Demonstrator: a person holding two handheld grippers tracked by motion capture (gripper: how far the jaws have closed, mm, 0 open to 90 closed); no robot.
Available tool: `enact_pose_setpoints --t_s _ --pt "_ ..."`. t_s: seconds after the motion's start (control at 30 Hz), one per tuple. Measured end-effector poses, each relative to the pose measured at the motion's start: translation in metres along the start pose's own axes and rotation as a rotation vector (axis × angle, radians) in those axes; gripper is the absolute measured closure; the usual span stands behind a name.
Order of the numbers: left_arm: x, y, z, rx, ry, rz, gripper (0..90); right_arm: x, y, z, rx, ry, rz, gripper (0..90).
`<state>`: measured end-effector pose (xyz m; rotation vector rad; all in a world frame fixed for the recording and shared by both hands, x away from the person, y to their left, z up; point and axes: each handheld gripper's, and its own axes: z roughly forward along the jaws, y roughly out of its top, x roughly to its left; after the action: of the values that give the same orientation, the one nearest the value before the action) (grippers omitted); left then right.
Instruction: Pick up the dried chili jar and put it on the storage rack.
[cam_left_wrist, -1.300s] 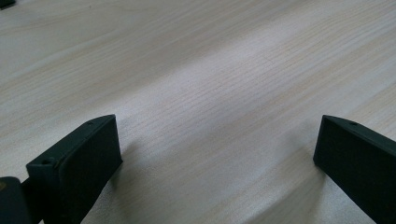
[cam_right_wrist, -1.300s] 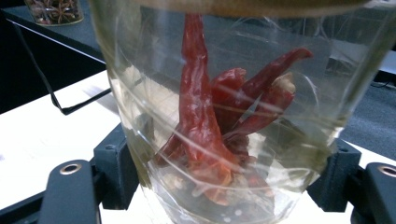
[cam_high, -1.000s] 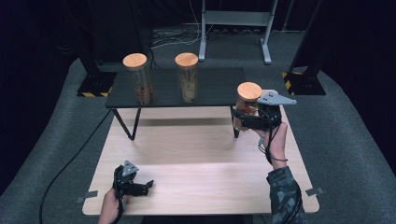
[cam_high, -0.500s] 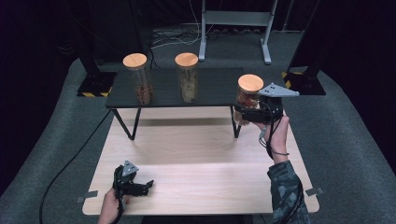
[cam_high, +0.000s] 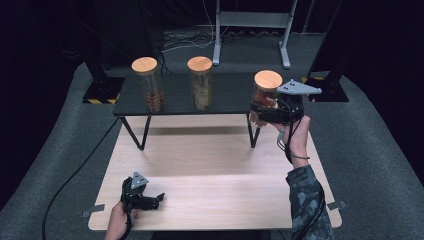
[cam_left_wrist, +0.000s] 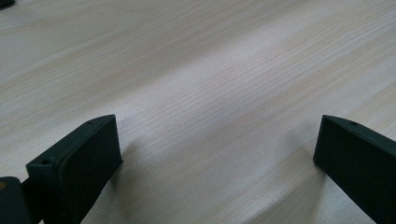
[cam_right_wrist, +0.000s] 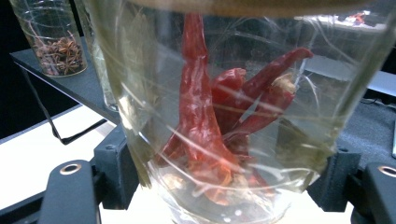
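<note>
Jar (cam_high: 265, 97) of chillies sits pinched in your right tongs (cam_high: 263, 113), lifted at the right end of the shelf (cam_high: 180, 102), seen from above. Your left tongs (cam_high: 156, 199) rest on the desk (cam_high: 210, 170); their view shows jaws spread. The right view shows chillies (cam_right_wrist: 210, 126) between pressing jaws.

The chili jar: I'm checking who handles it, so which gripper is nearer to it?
Right. The right gripper is shut on the chili jar at the shelf's end; the left gripper rests on the table, far off.
</note>
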<state>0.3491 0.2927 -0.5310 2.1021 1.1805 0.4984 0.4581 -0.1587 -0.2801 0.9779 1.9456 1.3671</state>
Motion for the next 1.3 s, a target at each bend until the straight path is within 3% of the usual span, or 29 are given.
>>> enact_pose_setpoints --t_s 0.8,1.3 --pt "0.000 0.000 0.000 -0.001 -0.003 0.002 0.0 -0.015 0.017 0.017 0.015 -0.044 0.024 24.5" --pt "0.000 -0.001 0.000 -0.002 -0.005 0.004 0.0 -0.016 0.025 0.030 0.034 -0.057 0.027 24.5"
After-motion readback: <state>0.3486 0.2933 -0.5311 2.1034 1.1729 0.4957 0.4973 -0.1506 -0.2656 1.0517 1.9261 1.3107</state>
